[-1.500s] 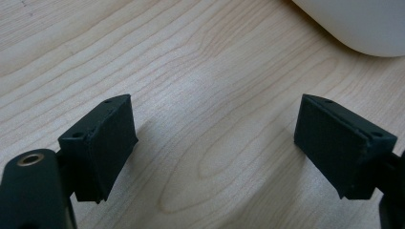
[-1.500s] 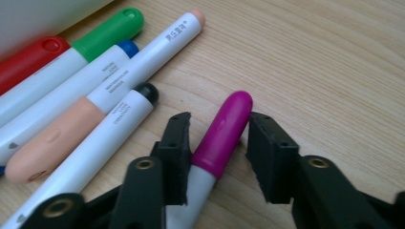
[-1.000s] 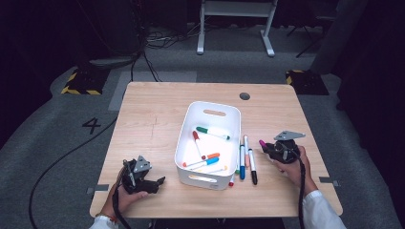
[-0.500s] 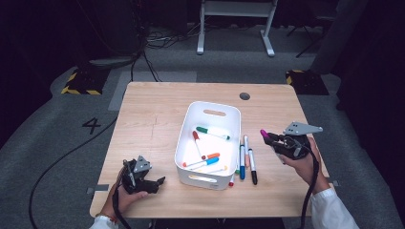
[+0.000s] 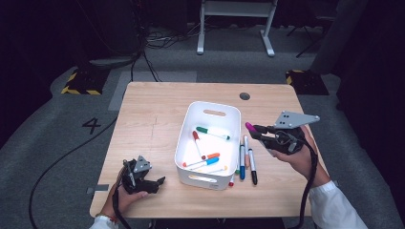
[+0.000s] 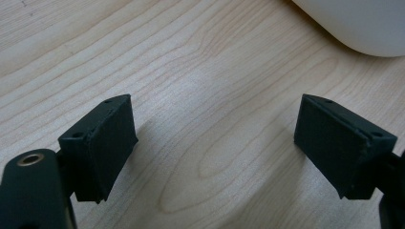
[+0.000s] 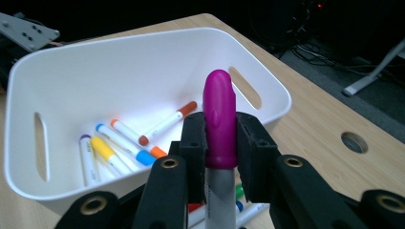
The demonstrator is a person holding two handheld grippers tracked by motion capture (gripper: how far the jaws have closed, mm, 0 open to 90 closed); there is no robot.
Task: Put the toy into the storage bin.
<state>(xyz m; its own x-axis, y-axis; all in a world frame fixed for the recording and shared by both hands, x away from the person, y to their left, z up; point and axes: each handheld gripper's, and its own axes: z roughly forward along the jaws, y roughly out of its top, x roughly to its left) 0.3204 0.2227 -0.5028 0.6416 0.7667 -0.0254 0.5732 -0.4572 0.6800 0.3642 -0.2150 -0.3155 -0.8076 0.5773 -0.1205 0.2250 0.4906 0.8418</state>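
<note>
My right gripper (image 5: 260, 131) (image 7: 220, 138) is raised above the table to the right of the white bin (image 5: 191, 124) (image 7: 62, 62) and is shut on a purple-capped marker (image 5: 250, 127) (image 7: 219, 114), cap pointing toward the bin. Several markers (image 5: 212, 132) (image 7: 114, 143) lie in the bin. Three more markers (image 5: 247, 160) lie on the table along the bin's right side. Low at the front left of the table, my left gripper (image 5: 145, 181) (image 6: 215, 143) stands open over bare wood, nothing between its pads.
The wooden table (image 5: 153, 109) has a round cable hole (image 5: 244, 96) at the back right. A corner of the bin (image 6: 353, 24) shows beyond my left gripper. Cables and a metal stand (image 5: 234, 19) are on the floor behind.
My right gripper has risen off the table with the purple-capped marker and moved slightly toward the bin. The left gripper has stayed put.
</note>
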